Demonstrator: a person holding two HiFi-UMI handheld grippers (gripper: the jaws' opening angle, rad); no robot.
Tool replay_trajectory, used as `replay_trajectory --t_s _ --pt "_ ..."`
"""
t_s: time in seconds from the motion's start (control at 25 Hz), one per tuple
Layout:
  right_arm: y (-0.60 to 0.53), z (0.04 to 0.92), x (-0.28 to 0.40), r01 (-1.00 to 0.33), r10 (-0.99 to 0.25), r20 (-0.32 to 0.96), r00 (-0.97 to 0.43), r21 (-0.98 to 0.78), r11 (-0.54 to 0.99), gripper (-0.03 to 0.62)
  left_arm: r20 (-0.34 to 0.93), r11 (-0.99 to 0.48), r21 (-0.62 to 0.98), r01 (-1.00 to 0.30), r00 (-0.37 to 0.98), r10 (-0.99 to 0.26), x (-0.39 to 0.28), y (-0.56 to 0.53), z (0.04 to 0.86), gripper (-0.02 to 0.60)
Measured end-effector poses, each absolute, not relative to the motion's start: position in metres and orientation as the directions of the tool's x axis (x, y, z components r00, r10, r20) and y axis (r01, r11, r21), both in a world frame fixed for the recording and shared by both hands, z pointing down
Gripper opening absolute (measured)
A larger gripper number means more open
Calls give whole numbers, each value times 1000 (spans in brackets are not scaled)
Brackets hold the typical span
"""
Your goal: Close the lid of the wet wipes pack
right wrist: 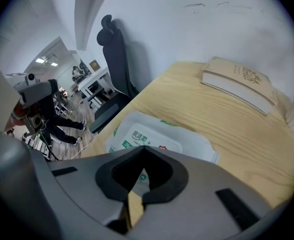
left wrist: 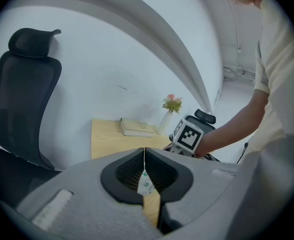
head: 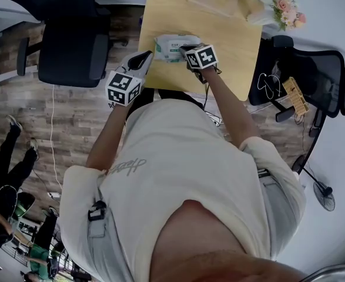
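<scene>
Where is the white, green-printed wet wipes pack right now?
In the head view the white, green-printed wet wipes pack lies on the light wooden table at its near edge, between the left gripper and the right gripper.

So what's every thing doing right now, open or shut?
Wipes pack: lying flat on the table.
Lid: looks shut.
Book: shut, lying flat.
Flower vase: standing up.
Left tongs: shut.
Right tongs: shut, over the pack.
</scene>
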State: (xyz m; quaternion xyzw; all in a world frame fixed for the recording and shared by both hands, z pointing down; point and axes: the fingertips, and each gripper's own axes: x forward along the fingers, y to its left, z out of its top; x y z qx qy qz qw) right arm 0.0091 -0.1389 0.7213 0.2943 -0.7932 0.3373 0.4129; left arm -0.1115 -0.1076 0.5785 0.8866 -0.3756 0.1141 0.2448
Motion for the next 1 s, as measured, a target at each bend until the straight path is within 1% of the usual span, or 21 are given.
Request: replay_trajectory --t_s 0.12,0.36,0.44,0.76,1.0 --pt "-138 722 9 -742 -205 856 -475 -264 617 3 381 -611 343 -713 700 -603 -106 -113 578 17" --pt "-138 723 9 -743 -226 844 -487 -264 614 3 374 -633 321 -704 709 -598 -100 -121 570 17" --pt "-139 717 10 -748 -255 834 -490 -252 614 2 373 -641 311 -702 710 -597 -99 -123 567 17" --pt "-131 664 27 -754 -356 744 -566 -292 588 2 348 -654 256 -712 699 -625 -103 -138 535 17" --pt "-136 589 45 -763 -495 618 -611 -293 576 2 283 -666 234 -708 705 -650 -98 -147 484 17"
